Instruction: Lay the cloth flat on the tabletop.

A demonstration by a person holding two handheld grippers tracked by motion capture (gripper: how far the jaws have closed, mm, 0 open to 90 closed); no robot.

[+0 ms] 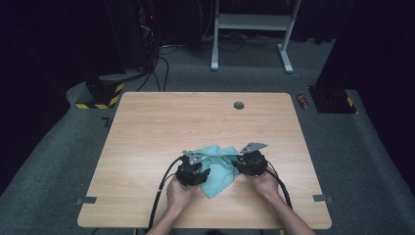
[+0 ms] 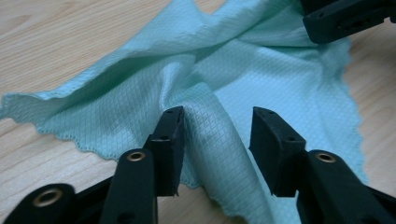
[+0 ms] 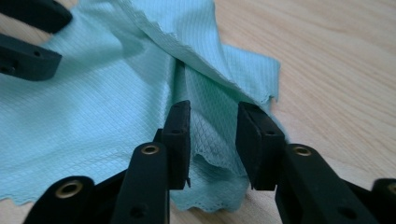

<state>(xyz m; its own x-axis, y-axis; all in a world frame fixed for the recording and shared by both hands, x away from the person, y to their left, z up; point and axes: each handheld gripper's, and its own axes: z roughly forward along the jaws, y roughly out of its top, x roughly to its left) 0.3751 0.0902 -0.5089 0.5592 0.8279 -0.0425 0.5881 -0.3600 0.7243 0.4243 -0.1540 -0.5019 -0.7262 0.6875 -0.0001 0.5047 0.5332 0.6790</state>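
Observation:
A crumpled teal cloth (image 1: 219,171) lies on the wooden table (image 1: 161,122) near its front middle. My left gripper (image 1: 199,160) is at the cloth's left side, my right gripper (image 1: 240,159) at its right side. In the left gripper view, a raised fold of the cloth (image 2: 140,79) stands between the jaws of my left gripper (image 2: 217,116), which stand apart with a gap at the right pad. In the right gripper view, my right gripper (image 3: 214,109) straddles a scalloped hem fold of the cloth (image 3: 93,107), with its jaws apart and not squeezing it.
A small round grommet (image 1: 239,105) sits in the tabletop at the back. On the grey carpet beyond the table are a white desk frame (image 1: 252,22), a red can (image 1: 303,101), cables and yellow-black striped blocks (image 1: 100,95). Bare wood surrounds the cloth.

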